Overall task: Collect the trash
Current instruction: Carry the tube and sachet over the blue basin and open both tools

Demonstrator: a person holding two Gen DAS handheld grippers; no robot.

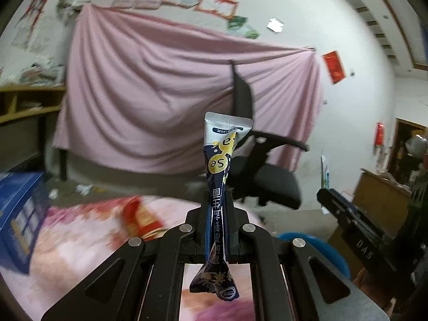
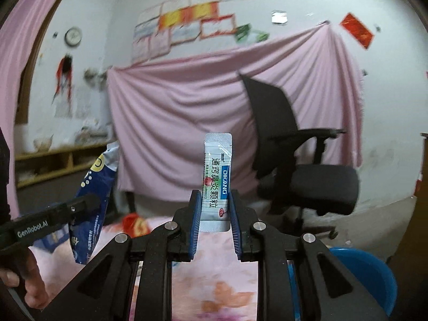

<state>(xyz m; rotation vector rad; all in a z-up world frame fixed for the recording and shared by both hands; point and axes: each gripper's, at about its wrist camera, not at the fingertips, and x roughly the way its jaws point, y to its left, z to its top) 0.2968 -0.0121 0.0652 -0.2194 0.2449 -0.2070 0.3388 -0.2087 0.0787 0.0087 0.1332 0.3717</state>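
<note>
My left gripper (image 1: 216, 208) is shut on a dark blue and silver stick wrapper (image 1: 222, 155), which stands upright between the fingers, its lower end crumpled below them. That wrapper (image 2: 91, 184) also shows at the left of the right wrist view, pinched in the left gripper (image 2: 89, 203). My right gripper (image 2: 214, 208) is shut on a white medicine sachet (image 2: 217, 171) with green and blue print, held upright by its lower half. A blue bin (image 2: 371, 272) sits low at the right, its rim (image 1: 323, 246) also visible in the left wrist view. The right gripper (image 1: 325, 196) shows at the right of the left wrist view.
A floral pink cloth (image 2: 222, 289) covers the surface below both grippers. A red packet (image 1: 141, 219) lies on it, with a blue box (image 1: 18, 214) at the left. A black office chair (image 2: 302, 165) stands before a hung pink sheet (image 2: 182, 117). Wooden shelves (image 2: 50, 163) line the left wall.
</note>
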